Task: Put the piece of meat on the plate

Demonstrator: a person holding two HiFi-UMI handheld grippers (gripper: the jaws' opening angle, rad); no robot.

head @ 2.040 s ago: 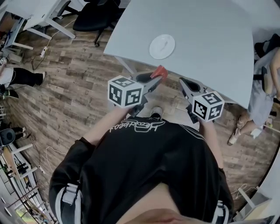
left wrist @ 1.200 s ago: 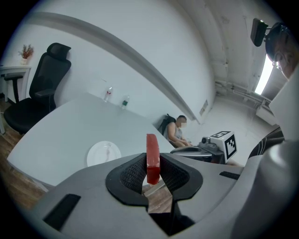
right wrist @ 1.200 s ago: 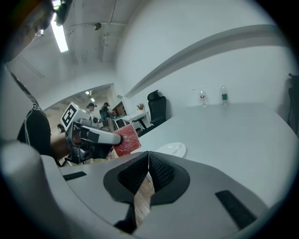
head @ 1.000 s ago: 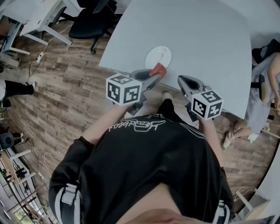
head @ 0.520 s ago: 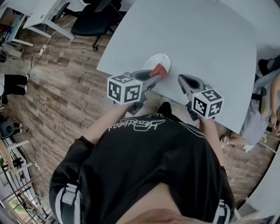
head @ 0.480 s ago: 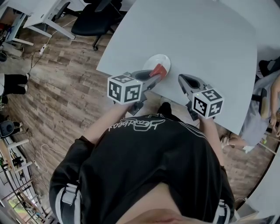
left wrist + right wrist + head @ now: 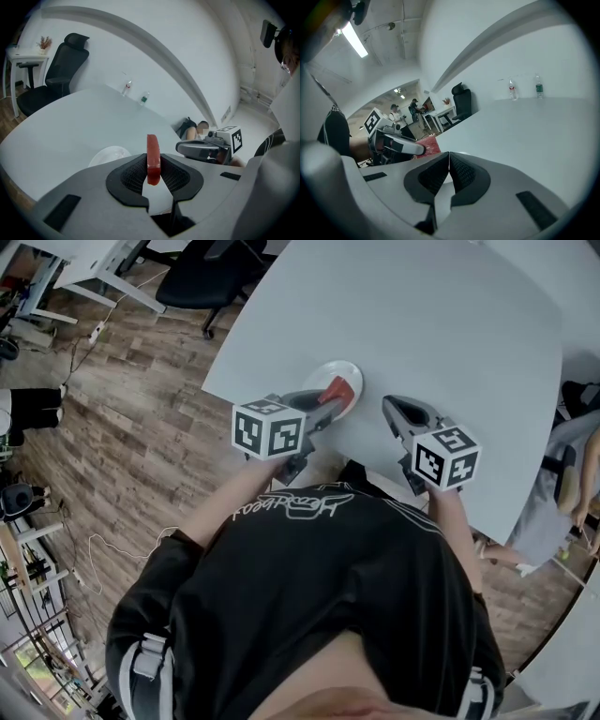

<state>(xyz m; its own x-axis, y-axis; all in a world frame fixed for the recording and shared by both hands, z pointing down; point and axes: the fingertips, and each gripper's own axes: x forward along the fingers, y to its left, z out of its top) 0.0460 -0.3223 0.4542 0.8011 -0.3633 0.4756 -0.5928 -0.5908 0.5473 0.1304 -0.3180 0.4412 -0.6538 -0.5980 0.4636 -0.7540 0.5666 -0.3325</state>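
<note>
The left claw (image 7: 339, 397) is closed on the piece of meat (image 7: 339, 389). In the left gripper view the red slab (image 7: 153, 158) stands on edge between the two dark ribbed pads (image 7: 135, 174). Both pads press against its flat sides, and its top sticks up above them. The jaws stand partly apart, only as far as the thickness of the meat.

From the head view the meat shows over the near edge of the white plate (image 7: 323, 373), which lies on the grey desk (image 7: 441, 324) close to its near corner. In the left gripper view the plate (image 7: 108, 154) sits just beyond the claw (image 7: 153, 169), a little to the left of the meat. Whether the meat touches it cannot be told.

The right claw (image 7: 394, 411) is beside the left one, over the near edge of the desk. Its own view shows the jaws (image 7: 449, 172) brought together with nothing between them. The same view catches the left claw (image 7: 407, 147) with the red meat (image 7: 431, 144) at its tip.

Two small bottles (image 7: 513, 89) stand at the far side of the desk.
</note>
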